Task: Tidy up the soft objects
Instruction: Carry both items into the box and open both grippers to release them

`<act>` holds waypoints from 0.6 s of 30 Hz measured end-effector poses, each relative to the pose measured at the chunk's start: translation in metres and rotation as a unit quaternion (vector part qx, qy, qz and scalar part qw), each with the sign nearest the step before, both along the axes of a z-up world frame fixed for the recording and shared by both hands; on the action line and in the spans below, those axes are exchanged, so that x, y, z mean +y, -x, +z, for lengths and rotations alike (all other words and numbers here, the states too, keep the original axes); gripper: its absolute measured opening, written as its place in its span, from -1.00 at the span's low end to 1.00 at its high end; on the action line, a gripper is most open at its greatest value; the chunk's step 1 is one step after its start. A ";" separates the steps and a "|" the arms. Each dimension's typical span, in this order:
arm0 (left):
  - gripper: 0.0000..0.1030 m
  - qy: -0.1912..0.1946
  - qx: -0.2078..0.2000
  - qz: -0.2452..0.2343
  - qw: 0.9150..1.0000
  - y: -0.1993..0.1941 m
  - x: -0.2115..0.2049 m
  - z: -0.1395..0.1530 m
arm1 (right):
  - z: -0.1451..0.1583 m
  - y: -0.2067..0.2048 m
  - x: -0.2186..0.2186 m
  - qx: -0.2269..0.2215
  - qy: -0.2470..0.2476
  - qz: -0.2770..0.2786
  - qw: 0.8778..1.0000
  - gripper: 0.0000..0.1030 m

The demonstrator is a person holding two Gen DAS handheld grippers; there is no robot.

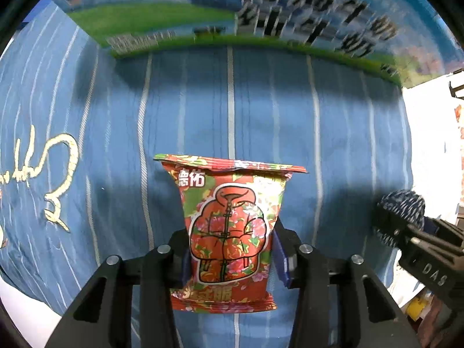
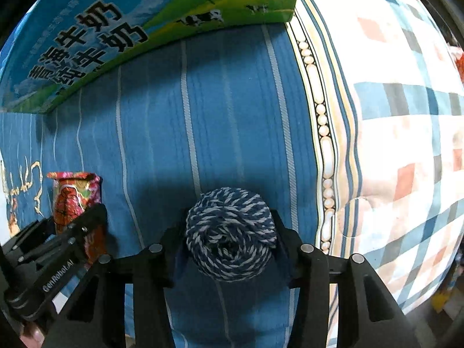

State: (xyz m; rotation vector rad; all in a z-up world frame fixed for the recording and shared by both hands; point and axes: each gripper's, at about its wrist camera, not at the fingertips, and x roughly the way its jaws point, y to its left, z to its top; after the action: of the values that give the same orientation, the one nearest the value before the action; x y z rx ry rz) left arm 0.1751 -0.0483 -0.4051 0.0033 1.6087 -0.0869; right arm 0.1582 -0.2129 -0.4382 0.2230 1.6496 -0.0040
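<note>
Beyond where grippers hang, milk carton

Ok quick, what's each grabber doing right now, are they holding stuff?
Left gripper: closed on the red flowery plastic snack packet.
Right gripper: closed on the blue-and-white ball of yarn.

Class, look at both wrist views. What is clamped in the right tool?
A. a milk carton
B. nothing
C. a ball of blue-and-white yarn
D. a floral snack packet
C: in the right wrist view the ball of blue-and-white yarn sits squeezed between the fingers of the right tool.
</note>
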 end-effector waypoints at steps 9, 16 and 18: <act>-0.21 0.027 -0.100 0.008 0.995 -0.008 0.005 0.096 | 0.095 -0.004 0.024 -0.084 0.030 0.054 0.995 -0.01; -0.21 0.041 -0.167 0.012 0.985 -0.012 0.016 0.172 | 0.169 -0.013 0.031 -0.148 0.021 0.059 0.987 -0.01; -0.21 0.047 -0.181 0.013 0.982 -0.013 0.017 0.189 | 0.188 -0.009 0.035 -0.163 0.017 0.061 0.985 -0.01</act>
State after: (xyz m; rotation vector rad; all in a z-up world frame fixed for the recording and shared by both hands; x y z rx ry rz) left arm 0.1885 -0.0318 -0.2160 -0.0721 1.2387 -0.1335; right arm 0.1672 -0.1776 -0.2501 0.0889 1.3337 0.0925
